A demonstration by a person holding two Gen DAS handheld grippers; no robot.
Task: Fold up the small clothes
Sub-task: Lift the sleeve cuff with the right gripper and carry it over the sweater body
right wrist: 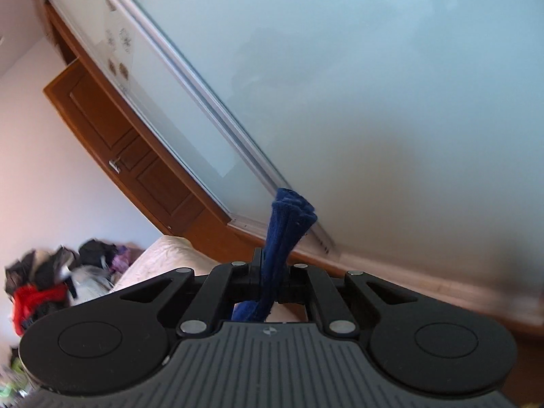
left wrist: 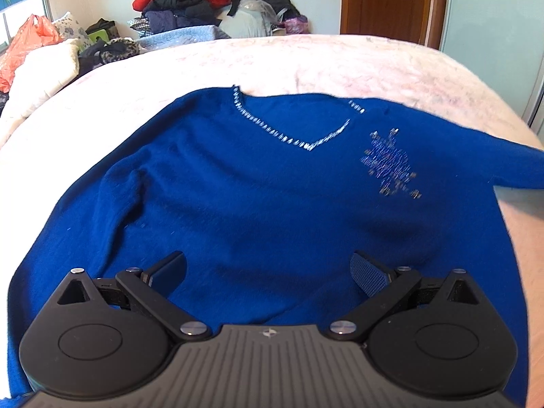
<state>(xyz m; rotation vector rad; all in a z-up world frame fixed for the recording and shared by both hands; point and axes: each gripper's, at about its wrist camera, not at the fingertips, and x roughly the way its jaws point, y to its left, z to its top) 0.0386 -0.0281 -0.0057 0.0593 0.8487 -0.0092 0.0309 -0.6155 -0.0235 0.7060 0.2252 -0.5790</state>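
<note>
A blue V-neck sweater with a silver-beaded neckline and a beaded motif on the chest lies face up on a pale pink bed. My left gripper is open and empty, just above the sweater's lower body. My right gripper is shut on a bunched fold of the blue sweater's fabric, which sticks up between the jaws; this view is tilted up toward the wardrobe. In the left wrist view the sweater's right sleeve stretches off to the right edge.
A heap of red, black and grey clothes is piled behind the bed. An orange bag and white bedding lie at the left. A wooden door and a frosted sliding wardrobe stand to the right.
</note>
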